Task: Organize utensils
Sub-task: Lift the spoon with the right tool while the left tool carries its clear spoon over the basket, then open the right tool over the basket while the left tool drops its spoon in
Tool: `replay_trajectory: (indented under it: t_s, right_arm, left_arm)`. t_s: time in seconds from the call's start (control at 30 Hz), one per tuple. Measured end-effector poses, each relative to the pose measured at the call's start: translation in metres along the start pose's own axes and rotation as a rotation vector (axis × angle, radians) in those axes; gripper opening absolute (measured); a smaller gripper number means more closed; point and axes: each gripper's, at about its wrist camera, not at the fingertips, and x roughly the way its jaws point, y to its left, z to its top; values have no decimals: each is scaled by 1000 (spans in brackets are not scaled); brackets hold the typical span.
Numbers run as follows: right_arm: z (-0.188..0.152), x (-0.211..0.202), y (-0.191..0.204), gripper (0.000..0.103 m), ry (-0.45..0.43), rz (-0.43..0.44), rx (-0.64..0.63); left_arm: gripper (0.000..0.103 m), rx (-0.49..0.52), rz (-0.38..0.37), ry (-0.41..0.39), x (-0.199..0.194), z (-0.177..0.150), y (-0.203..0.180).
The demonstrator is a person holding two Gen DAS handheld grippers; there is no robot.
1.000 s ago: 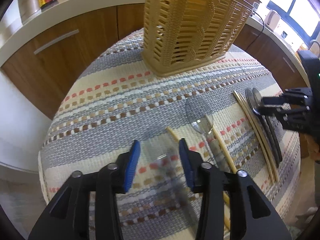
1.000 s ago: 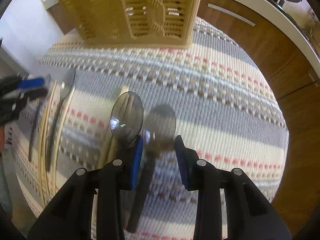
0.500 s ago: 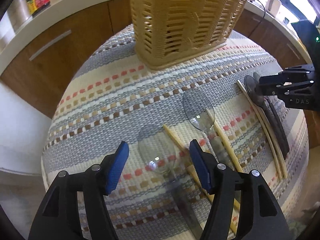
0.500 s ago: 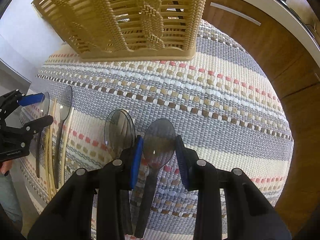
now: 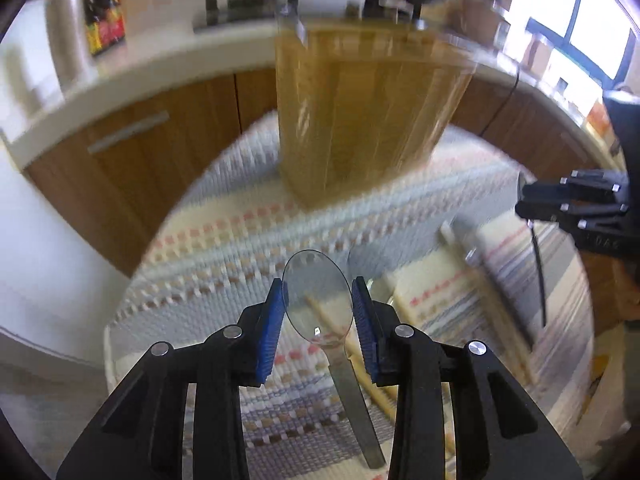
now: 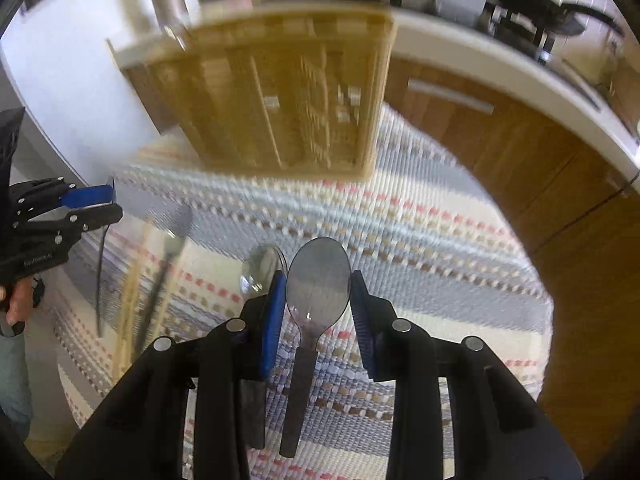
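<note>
Over the striped woven mat (image 5: 224, 240), both grippers carry a spoon each. Left gripper (image 5: 318, 304): jaws closing, narrow gap, blue pads against both edges of a clear plastic spoon's bowl (image 5: 316, 296); handle hangs down toward 6 o'clock, off the mat by the look of it. Right gripper (image 6: 318, 300): same narrow gap, pads clamped on the bowl of a smoky grey plastic spoon (image 6: 318, 280), handle trailing to 6.

Handling, judged: spoons look thin, light, stiff plastic, smooth and a bit slippery; a pinch across the bowl edges could let them pivot or pop out, the neck below the bowl seems a safer hold. Probably not fragile, but hard squeezing might crack the clear one.

Tan slotted utensil basket (image 6: 280, 96) sits at 12 o'clock in both views, well apart from the grippers, likely the drop target. Still on the mat: another clear spoon (image 6: 262, 272) just left of the right gripper, chopsticks (image 6: 130, 292) around 9 o'clock. Background blurred.
</note>
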Motion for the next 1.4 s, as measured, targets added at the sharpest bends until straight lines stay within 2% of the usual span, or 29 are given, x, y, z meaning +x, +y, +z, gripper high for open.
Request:
replay_trajectory:
  t_s: [0.27, 0.43, 0.53, 0.63, 0.77, 0.9, 1.03, 1.2, 1.4]
  right_arm:
    - [33, -73, -11, 29, -280, 43, 14]
    - [74, -105, -12, 29, -440, 63, 47]
    - [97, -114, -15, 29, -540, 27, 53]
    - [121, -114, -15, 29, -637, -34, 59]
    - [136, -104, -15, 29, -733, -126, 50]
    - [146, -80, -19, 29, -787, -203, 51]
    - [148, -53, -21, 29, -782, -240, 30]
    - [143, -28, -26, 29, -752, -232, 30]
    - [134, -16, -30, 30, -716, -202, 43]
  left_arm:
    - [32, 9, 6, -288, -72, 53, -23]
    - [32, 21, 74, -470, -102, 104, -35]
    - [32, 17, 105, -542, -106, 126, -37]
    - [32, 5, 171, -591, -100, 143, -39]
    - [32, -18, 182, -650, -86, 155, -35]
    - [32, -28, 198, -669, -59, 161, -30]
    - [32, -16, 230, -683, -40, 159, -29]
    - [32, 3, 243, -675, -20, 153, -31]
    - [33, 12, 218, -655, -9, 145, -28]
